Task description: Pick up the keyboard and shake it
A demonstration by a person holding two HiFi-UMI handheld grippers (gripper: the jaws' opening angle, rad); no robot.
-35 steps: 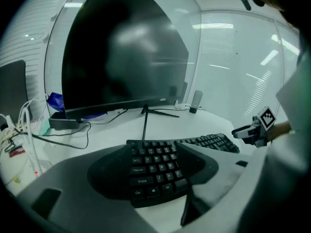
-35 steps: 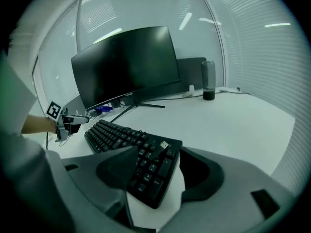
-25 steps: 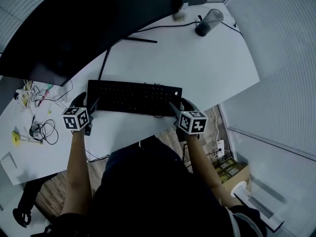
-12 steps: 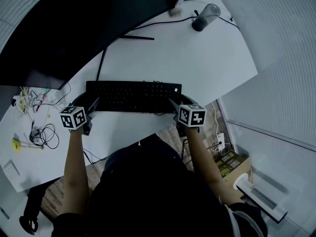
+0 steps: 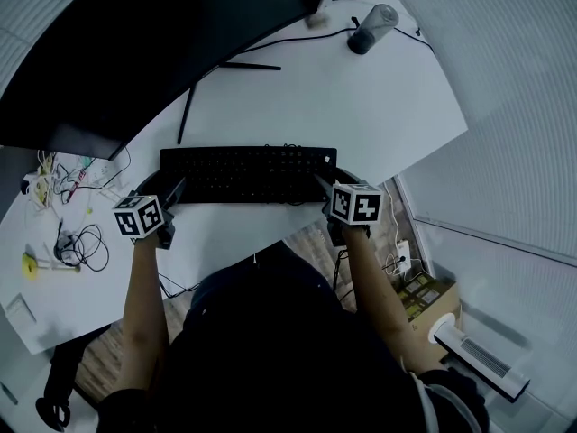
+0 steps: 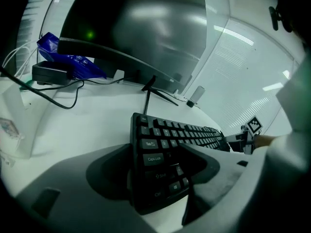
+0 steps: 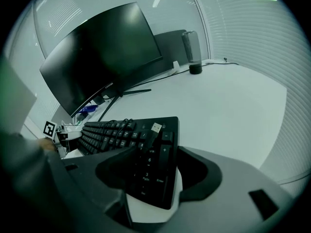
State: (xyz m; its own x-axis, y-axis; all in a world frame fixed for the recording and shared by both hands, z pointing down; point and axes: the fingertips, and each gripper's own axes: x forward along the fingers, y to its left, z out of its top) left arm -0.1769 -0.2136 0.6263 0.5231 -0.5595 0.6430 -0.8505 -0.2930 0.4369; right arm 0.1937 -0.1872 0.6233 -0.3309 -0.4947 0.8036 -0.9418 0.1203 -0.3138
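Note:
A black keyboard [image 5: 248, 173] lies crosswise over the white desk [image 5: 361, 106], close to the front edge. My left gripper [image 5: 171, 194] is shut on its left end, and the left gripper view shows the jaws clamped over the Caps Lock and Shift keys [image 6: 156, 160]. My right gripper [image 5: 323, 188] is shut on the right end, its jaws closed over the number pad [image 7: 151, 166]. The keyboard's own cable is coiled on the keys with the USB plug [image 7: 155, 128] loose on top. I cannot tell whether the keyboard is clear of the desk.
A large dark curved monitor [image 5: 135, 52] on a thin stand [image 5: 248, 66] fills the back left. A dark tumbler [image 5: 371, 27] stands at the far right corner. Tangled cables [image 5: 77, 240] lie at the left. A box [image 5: 419, 296] and a white unit [image 5: 478, 359] are on the floor to the right.
The keyboard has turned from slightly slanted to level across the view and shifted a little to the right. Both grippers stayed on its ends and moved with it.

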